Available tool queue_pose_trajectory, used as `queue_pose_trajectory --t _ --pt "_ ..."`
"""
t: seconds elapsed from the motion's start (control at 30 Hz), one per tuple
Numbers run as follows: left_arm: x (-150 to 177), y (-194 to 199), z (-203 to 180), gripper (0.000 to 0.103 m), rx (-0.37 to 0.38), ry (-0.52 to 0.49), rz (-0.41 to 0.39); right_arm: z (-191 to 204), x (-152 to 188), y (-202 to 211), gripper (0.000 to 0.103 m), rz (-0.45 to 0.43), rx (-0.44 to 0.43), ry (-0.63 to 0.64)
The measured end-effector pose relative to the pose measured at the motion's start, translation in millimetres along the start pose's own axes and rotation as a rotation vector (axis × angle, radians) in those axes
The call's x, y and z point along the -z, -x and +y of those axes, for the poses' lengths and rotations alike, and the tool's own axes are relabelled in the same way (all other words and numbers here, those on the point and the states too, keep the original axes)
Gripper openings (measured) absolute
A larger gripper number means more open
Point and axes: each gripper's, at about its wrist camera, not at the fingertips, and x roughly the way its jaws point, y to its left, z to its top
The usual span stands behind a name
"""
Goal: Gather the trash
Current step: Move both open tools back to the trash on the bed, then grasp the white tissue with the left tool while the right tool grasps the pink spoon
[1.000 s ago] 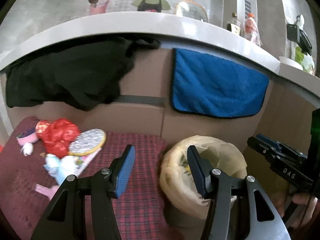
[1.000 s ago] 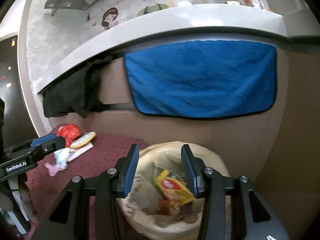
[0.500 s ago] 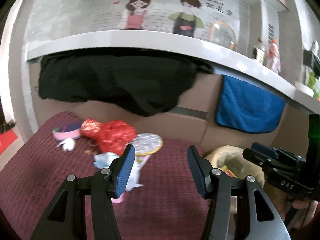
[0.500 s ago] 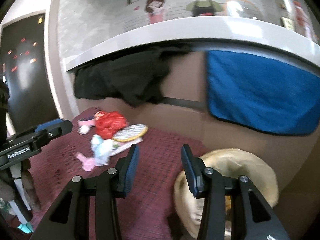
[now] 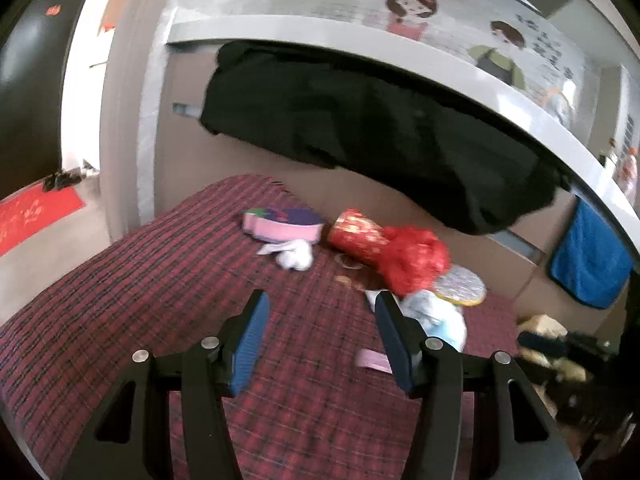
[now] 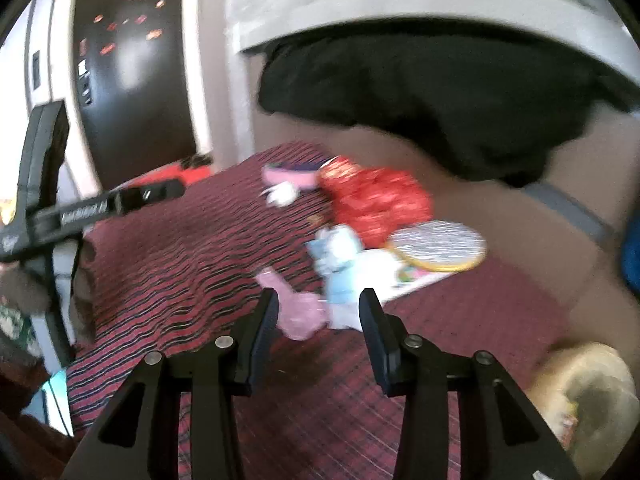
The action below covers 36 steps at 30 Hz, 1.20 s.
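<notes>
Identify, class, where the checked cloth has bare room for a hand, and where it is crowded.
Free: the wide stretch of checked cloth left of the pink box, down to the near edge. Crowded: the red wrapper, round foil lid and pale blue wrapper, bunched toward the lined bin.

Nothing reads clearly (wall poster (image 5: 540, 40) characters and gripper lettering blurred)
</notes>
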Motion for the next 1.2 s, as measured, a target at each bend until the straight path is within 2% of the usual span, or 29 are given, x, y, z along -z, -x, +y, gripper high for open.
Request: queue_pose_trajectory --t 0.07,0.17,0.23,0.4,0.5,0.6,0.67,0.73,0.77,0.93,1.03,1.2 --pt "-2.9 -8.1 9.4 0.056 0.006 0.004 0.013 7.4 -0.7 -22.2 0.038 0.036 -0.014 0.038" --pt "-5.5 -21.0 17.8 0.056 0.013 0.000 0.041 10.9 -0.8 -47.5 0.038 0.075 0.014 0.075" --pt "-6.1 -27.1 21.9 0.056 0.018 0.007 0.053 11.7 -1.6 -61.5 0.038 0.095 -0.007 0.090" --pt "-4.3 -36.9 30.6 0.056 0.050 0.050 0.067 23.7 -3.7 -85.7 0.038 0.131 -0.033 0.238" --pt "-1.9 -40.8 30.6 0.056 0.064 0.050 0.086 19.7 -2.6 -97.6 0.038 0.160 -0.019 0.257" --pt "-2.1 -46.2 29.6 0.056 0.072 0.044 0.107 3.1 3.1 -101.7 0.039 0.192 -0.052 0.188" --pt "-4.4 -49.3 28.6 0.056 0.075 0.043 0.115 -7.4 6.0 -98.8 0.041 0.180 -0.087 0.124" --pt "-6.7 -51.2 25.6 0.056 0.067 0.035 0.113 -12.1 7.4 -95.1 0.040 0.181 -0.084 0.093" --pt "-7.7 -52.5 23.1 0.056 0.061 0.028 0.113 -12.9 8.6 -90.2 0.036 0.169 -0.073 0.085" --pt "-10.6 -60.6 10.6 0.056 0.026 -0.006 0.131 -14.8 8.6 -53.4 0.036 0.068 -0.053 0.032" --pt "-13.2 -66.5 2.9 0.056 0.008 -0.017 0.143 -28.8 7.2 -28.4 0.036 -0.013 0.010 -0.049" --pt "-21.4 -77.1 -0.7 0.056 0.041 0.002 0.128 -54.5 17.1 -9.6 0.036 -0.055 0.040 -0.169"
